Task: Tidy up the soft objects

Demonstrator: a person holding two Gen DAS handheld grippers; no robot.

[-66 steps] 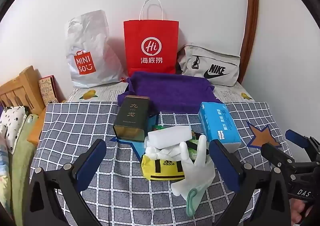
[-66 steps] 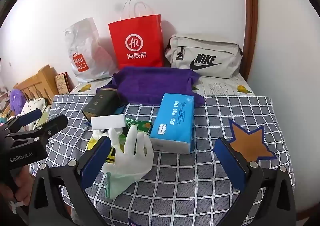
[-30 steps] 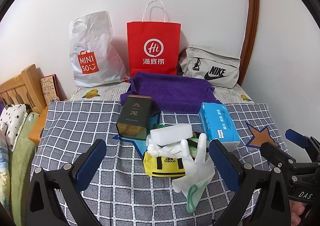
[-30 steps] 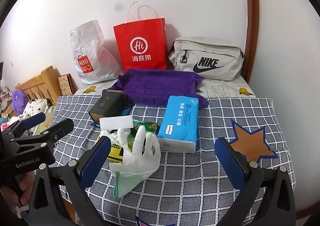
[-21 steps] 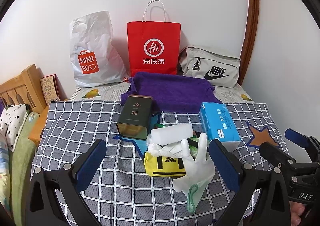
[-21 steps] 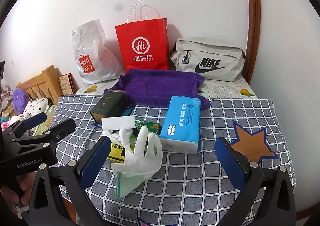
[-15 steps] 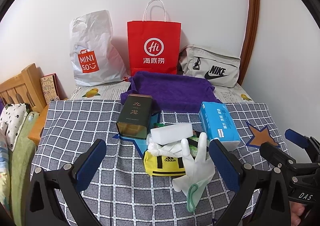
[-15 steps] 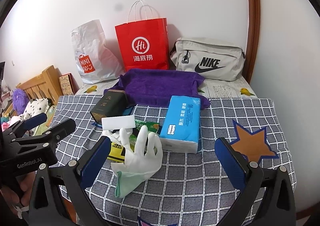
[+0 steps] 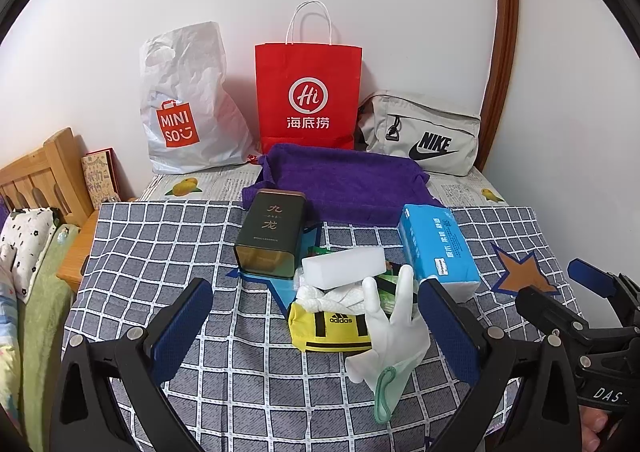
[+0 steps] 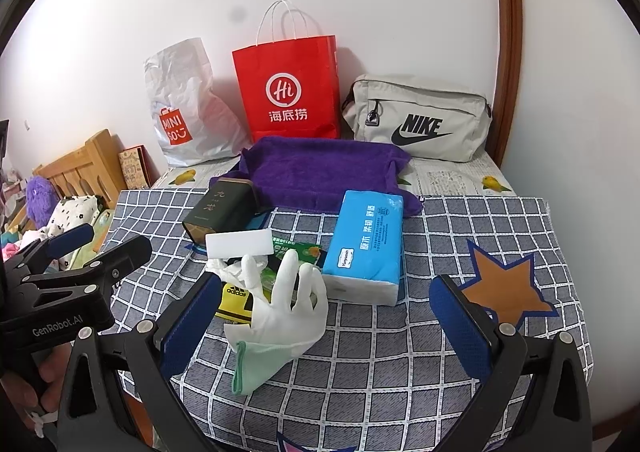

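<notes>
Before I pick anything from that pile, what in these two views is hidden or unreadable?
- Green packet: mostly covered by the white block and white glove in both views.
- Yellow Adidas pouch: right wrist view shows only a corner behind the glove.
- Inside the red bag, Miniso bag and Nike bag: not visible.

right gripper (image 10: 326, 316): fingers wide apart | white glove (image 10: 280, 308): on checkered cloth (image 10: 400, 352)

Bright, even indoor light, soft shadows behind the bags, sharp focus, strong fisheye bending with black corners.
</notes>
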